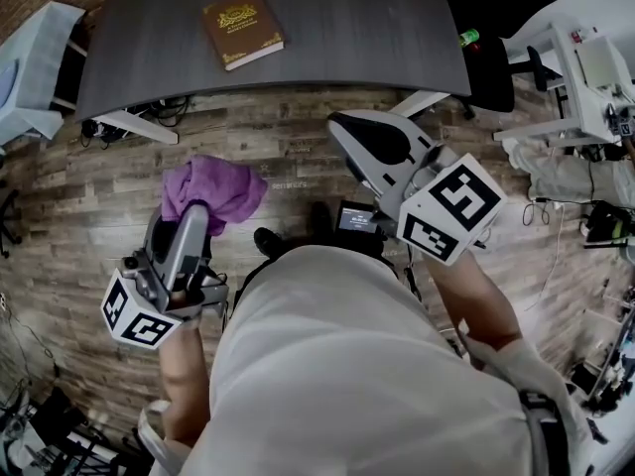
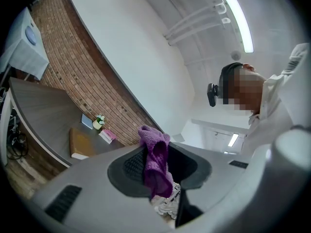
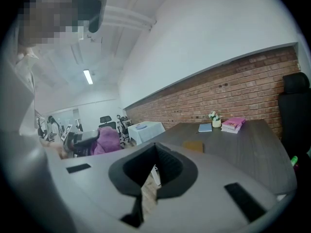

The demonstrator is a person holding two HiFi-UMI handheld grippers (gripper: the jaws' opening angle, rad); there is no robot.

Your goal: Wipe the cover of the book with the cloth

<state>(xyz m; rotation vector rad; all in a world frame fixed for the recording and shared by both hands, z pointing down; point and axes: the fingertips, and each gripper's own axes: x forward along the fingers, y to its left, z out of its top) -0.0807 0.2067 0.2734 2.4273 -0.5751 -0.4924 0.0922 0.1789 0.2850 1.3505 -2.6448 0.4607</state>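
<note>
Far up at twelve o'clock, flat on the dark grey wooden desk (image 1: 377, 38): a brown hardcover book with gold ornament (image 1: 243, 30), cover up, well apart from both claws. Down at eight o'clock, over the wood-plank floor (image 1: 288, 157): the left claw (image 1: 194, 216), clamped on a crumpled purple terry cloth (image 1: 213, 188), most of it bunched past the tips. Near centre, toward two o'clock: the right claw (image 1: 357, 132), jaws pressed together, empty, aimed at the desk edge, short of it.
</note>
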